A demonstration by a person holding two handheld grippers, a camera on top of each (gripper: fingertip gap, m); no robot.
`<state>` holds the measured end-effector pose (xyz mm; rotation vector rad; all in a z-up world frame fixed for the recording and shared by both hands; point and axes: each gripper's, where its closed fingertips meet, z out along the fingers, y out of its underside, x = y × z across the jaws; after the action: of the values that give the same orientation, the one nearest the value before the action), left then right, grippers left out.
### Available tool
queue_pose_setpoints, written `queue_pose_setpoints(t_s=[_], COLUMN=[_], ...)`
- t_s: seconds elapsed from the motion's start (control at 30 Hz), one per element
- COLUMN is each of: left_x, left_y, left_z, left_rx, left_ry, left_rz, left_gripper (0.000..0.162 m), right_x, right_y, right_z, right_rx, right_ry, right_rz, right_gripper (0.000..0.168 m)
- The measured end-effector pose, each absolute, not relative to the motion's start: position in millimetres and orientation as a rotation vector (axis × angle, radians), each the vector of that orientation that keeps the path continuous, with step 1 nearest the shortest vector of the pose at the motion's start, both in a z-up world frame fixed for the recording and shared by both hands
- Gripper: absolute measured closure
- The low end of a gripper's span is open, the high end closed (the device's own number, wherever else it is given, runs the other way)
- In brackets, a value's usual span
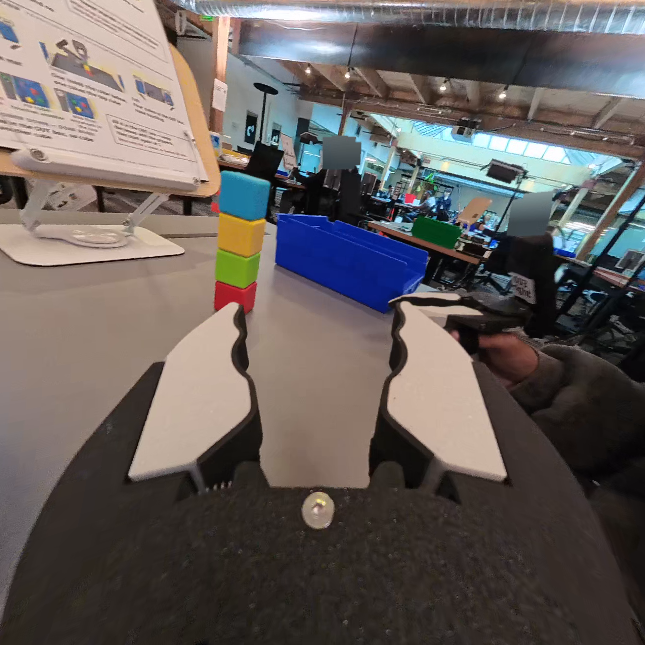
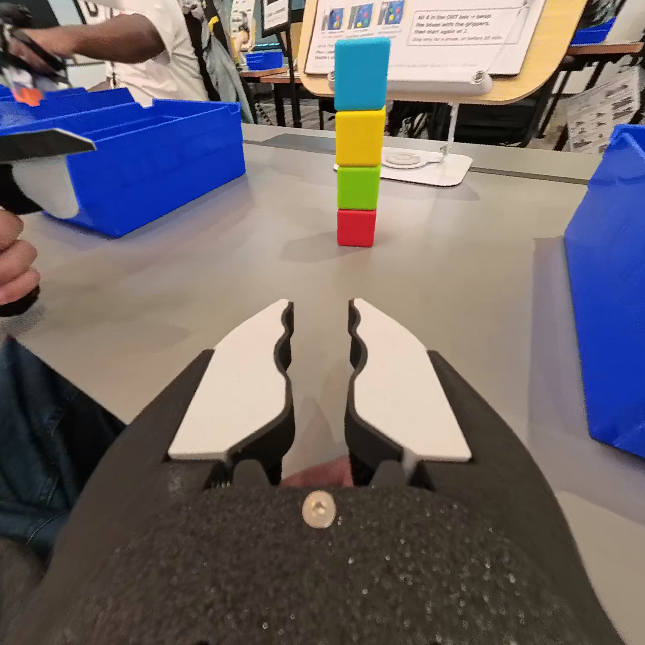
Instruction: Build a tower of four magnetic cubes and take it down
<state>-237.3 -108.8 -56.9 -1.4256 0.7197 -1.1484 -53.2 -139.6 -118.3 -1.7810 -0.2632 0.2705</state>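
Note:
A tower of four cubes stands upright on the grey table: red cube at the bottom, green cube, yellow cube, light blue cube on top. The tower also shows in the left wrist view, just beyond my left finger's tip. My left gripper is wide open and empty, to the right of the tower's base. My right gripper is open with a narrow gap, empty, and some way short of the tower.
A blue bin stands right of the tower in the left wrist view. In the right wrist view blue bins stand at the left and at the right edge. An instruction board on a white stand stands behind the tower.

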Motion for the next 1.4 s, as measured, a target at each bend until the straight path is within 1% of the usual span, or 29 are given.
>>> queue_pose_setpoints(t_s=[0.13, 0.3, 0.7, 0.8, 0.93, 1.03, 1.1, 1.13, 1.27, 1.33, 1.37, 1.4], left_x=[-243, -239, -232, -209, -159, -123, -106, -99, -76, -65, -61, -57], left_y=[-98, -97, -89, -71, -29, 18, 48, 57, 72, 66, 62, 56], left_z=[-64, -74, -75, -60, -46, -58, -72, -75, -80, -80, -80, -81], left_rx=[-1.447, -1.489, -1.498, -1.421, -1.276, -1.290, -1.384, -1.414, -1.412, -1.373, -1.344, -1.312], left_ry=[0.690, 0.726, 0.726, 0.727, 0.799, 0.888, 0.909, 0.918, 0.980, 1.031, 1.064, 1.113], left_rz=[-1.073, -1.070, -1.051, -1.046, -0.980, -0.900, -0.929, -0.958, -1.028, -1.043, -1.046, -1.042], left_gripper=[0.076, 0.075, 0.074, 0.069, 0.070, 0.069, 0.066, 0.063, 0.063, 0.066, 0.071, 0.093], right_x=[-52, -56, -55, -56, -57, -56, -56, -55, -56, -57, -57, -57], right_y=[-138, -138, -137, -138, -138, -139, -140, -140, -140, -140, -140, -140], right_z=[-119, -122, -125, -123, -124, -124, -123, -123, -123, -124, -124, -124], right_rx=[-1.781, -1.788, -1.806, -1.793, -1.796, -1.795, -1.794, -1.793, -1.794, -1.796, -1.798, -1.799], right_ry=[-0.257, -0.293, -0.284, -0.285, -0.294, -0.289, -0.286, -0.283, -0.291, -0.294, -0.295, -0.295], right_rz=[0.247, 0.225, 0.255, 0.257, 0.263, 0.275, 0.283, 0.285, 0.291, 0.294, 0.296, 0.298], right_gripper=[0.138, 0.138, 0.138, 0.139, 0.139, 0.139, 0.139, 0.139, 0.138, 0.138, 0.138, 0.139])
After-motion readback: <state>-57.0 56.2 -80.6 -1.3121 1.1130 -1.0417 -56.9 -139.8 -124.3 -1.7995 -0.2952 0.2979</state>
